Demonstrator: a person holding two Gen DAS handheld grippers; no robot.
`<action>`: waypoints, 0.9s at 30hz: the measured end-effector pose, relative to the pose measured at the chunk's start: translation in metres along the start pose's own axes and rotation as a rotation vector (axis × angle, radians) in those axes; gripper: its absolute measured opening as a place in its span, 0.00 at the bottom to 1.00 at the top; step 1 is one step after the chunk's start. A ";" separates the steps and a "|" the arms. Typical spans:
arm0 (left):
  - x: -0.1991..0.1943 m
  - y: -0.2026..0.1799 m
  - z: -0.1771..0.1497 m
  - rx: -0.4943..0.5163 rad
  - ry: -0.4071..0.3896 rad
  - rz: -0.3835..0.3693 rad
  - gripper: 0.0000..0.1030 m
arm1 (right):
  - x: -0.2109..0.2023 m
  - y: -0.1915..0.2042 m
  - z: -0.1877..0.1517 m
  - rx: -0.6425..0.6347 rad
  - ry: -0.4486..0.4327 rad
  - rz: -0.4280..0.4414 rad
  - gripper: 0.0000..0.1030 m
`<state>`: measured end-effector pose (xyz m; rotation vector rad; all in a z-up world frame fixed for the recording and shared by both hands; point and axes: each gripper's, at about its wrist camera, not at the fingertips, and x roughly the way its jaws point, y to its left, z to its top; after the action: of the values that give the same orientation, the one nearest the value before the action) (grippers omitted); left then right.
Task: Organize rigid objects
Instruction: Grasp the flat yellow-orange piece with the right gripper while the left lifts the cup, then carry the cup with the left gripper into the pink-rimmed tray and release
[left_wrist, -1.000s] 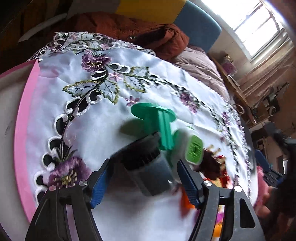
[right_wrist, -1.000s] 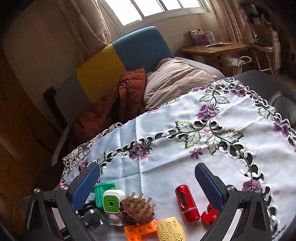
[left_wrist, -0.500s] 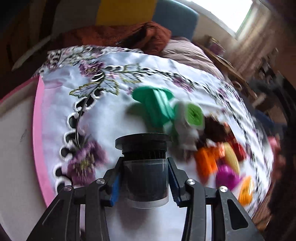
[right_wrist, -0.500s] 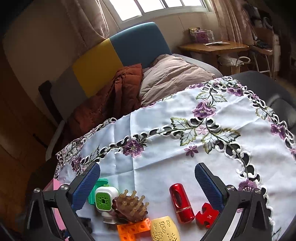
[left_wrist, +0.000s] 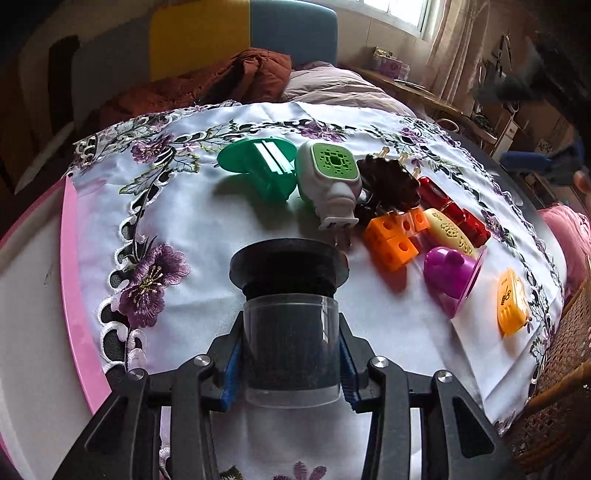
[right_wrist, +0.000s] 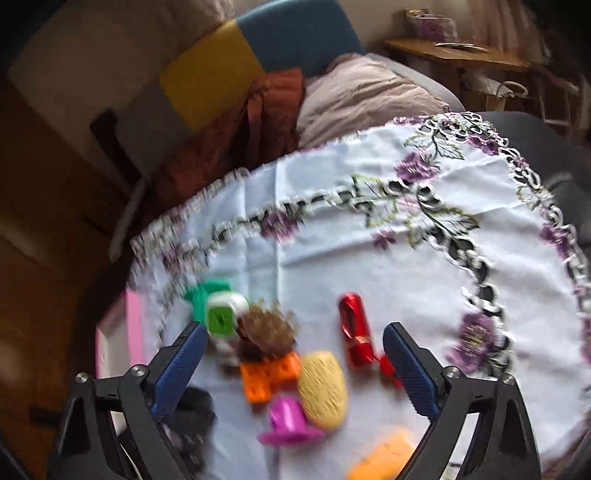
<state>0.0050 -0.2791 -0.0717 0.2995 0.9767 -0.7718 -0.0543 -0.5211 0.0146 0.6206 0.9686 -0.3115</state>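
- Your left gripper (left_wrist: 290, 363) had its jaws clamped on the dark canister (left_wrist: 290, 314): blue pads pressed to both sides of the clear lower body, wide black cap pointing away from you, above the embroidered cloth (left_wrist: 207, 236) on the counter.
- Far left, the cloth ended at a pink edge (left_wrist: 75, 280).
- Past the canister, from the left: the green plastic piece (left_wrist: 260, 166), then the white plug-in with the green grille (left_wrist: 328, 177) right against it, then the dark brown bristly thing (left_wrist: 388, 181) touching that.
- Next came the orange block (left_wrist: 391, 236), the pale yellow oval (left_wrist: 448, 230) and the red tube (left_wrist: 450, 210) behind them, all bunched together.
- The purple cup-shaped piece (left_wrist: 450, 273) lay on its side nearer you, and the orange-yellow piece (left_wrist: 511, 301) sat furthest right, a bit apart.
- Your right gripper (right_wrist: 293, 365) hung over that same bunch with its jaws wide but closing; the oval (right_wrist: 323, 387) and orange block (right_wrist: 269, 374) showed between them, pads touching nothing. That view was blurry.
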 end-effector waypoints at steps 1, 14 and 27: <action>0.000 0.001 0.000 -0.008 -0.001 -0.008 0.41 | 0.002 0.000 -0.003 -0.030 0.065 -0.034 0.85; -0.001 0.008 0.000 -0.040 -0.006 -0.047 0.41 | 0.044 -0.029 -0.079 -0.146 0.520 -0.269 0.70; -0.006 0.006 -0.002 -0.039 -0.019 -0.043 0.41 | 0.043 -0.043 -0.089 -0.217 0.431 -0.382 0.27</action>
<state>0.0064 -0.2714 -0.0683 0.2375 0.9823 -0.7926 -0.1126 -0.4992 -0.0736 0.3028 1.5196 -0.4119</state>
